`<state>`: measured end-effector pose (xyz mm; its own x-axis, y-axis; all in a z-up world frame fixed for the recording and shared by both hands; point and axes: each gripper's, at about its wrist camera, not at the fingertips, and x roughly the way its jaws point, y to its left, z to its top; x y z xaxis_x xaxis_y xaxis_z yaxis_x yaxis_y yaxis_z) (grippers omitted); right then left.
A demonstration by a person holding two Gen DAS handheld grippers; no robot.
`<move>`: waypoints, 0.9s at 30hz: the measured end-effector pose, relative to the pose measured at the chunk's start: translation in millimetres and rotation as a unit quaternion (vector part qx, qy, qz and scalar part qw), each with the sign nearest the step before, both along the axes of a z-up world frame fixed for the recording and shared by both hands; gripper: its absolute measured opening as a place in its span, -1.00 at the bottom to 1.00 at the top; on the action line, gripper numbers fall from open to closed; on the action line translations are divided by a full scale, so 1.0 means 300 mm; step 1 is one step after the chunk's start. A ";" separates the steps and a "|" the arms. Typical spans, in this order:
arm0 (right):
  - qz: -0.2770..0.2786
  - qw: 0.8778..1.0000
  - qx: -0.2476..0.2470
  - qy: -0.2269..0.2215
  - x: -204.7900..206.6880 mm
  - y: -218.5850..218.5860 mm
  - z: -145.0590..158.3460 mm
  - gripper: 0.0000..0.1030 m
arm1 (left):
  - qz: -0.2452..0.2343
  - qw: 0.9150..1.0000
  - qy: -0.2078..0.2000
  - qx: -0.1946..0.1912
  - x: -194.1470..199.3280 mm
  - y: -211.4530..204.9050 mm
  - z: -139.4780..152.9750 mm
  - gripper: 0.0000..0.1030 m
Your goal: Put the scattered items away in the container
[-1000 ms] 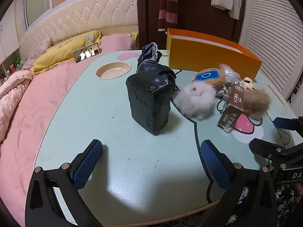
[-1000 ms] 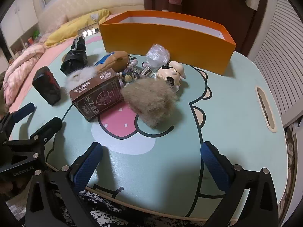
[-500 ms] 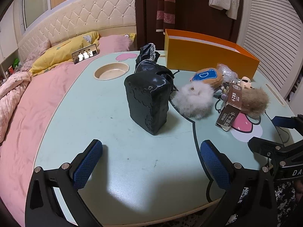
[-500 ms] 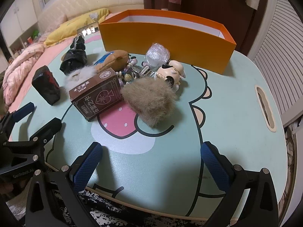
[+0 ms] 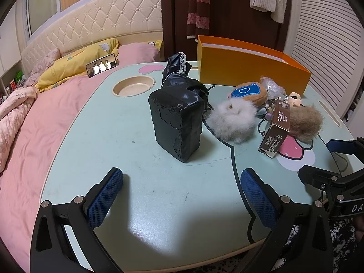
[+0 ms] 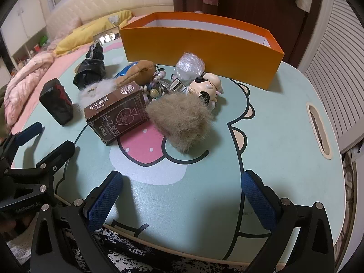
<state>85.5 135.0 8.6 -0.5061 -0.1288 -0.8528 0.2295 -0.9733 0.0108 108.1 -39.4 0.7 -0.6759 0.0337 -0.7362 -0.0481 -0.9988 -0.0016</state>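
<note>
left gripper [image 5: 182, 191]: jaws wide, empty, black block [image 5: 176, 122] at 12 o'clock
right gripper [image 6: 182, 192]: jaws wide, empty
orange box [image 6: 200, 45]: 12 o'clock, table's [image 6: 273, 136] far edge
right view only: box's white interior, dog figurine [image 6: 206, 86]
left view only: table's cup recess [image 5: 133, 86]

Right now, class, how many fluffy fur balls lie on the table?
2: a white fur ball left of the card box, a brown fur ball right of it; others may be hidden.
</note>
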 end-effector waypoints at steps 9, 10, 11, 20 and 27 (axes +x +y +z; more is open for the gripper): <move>0.002 1.000 -0.001 0.005 0.000 -0.003 0.000 1.00 | 0.000 1.000 0.000 0.000 -0.001 0.002 0.000 0.99; 0.002 1.000 -0.001 0.005 0.001 -0.001 0.001 1.00 | 0.000 1.000 0.000 0.000 -0.001 0.003 0.000 0.99; 0.003 1.000 -0.002 0.006 0.002 0.000 0.002 1.00 | 0.000 1.000 0.000 0.000 -0.001 0.003 0.000 0.99; 0.004 1.000 -0.002 0.007 0.006 0.002 0.001 1.00 | -0.001 1.000 0.000 0.000 -0.001 0.002 0.001 0.99; 0.006 1.000 -0.003 0.007 0.002 0.004 0.006 1.00 | -0.002 1.000 0.004 -0.001 -0.003 0.007 0.002 0.99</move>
